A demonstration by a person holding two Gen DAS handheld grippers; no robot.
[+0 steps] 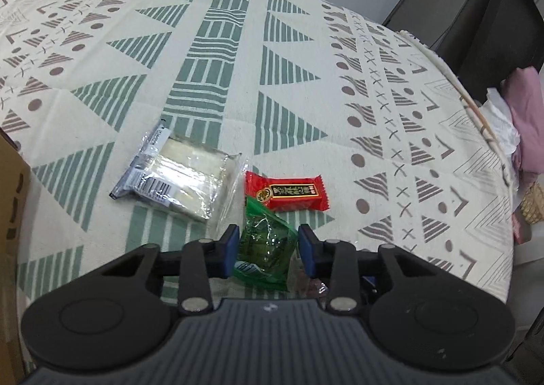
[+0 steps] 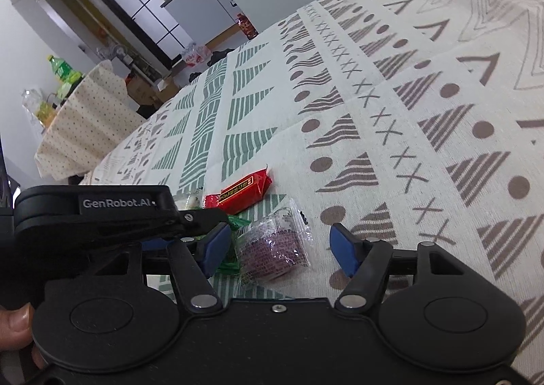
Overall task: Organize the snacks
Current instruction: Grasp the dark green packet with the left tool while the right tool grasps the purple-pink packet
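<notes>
Left gripper (image 1: 267,250): jaws open, green snack (image 1: 267,245) between our pads, red snack (image 1: 287,193) just ahead. Right gripper (image 2: 277,250): open, purple snack (image 2: 272,249) between fingers. We should close centred, gently, lifting clear of neighbours

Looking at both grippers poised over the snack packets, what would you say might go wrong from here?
1. The left gripper straddles the crinkly green plastic candy packet, which overlaps the red foil-wrapped bar; lifting may drag the bar along.
2. The right gripper brackets the clear wrapper with a purple snack; its loose, slippery film may slip out as the fingers close.
3. Both grippers work close together, so they may collide.
</notes>
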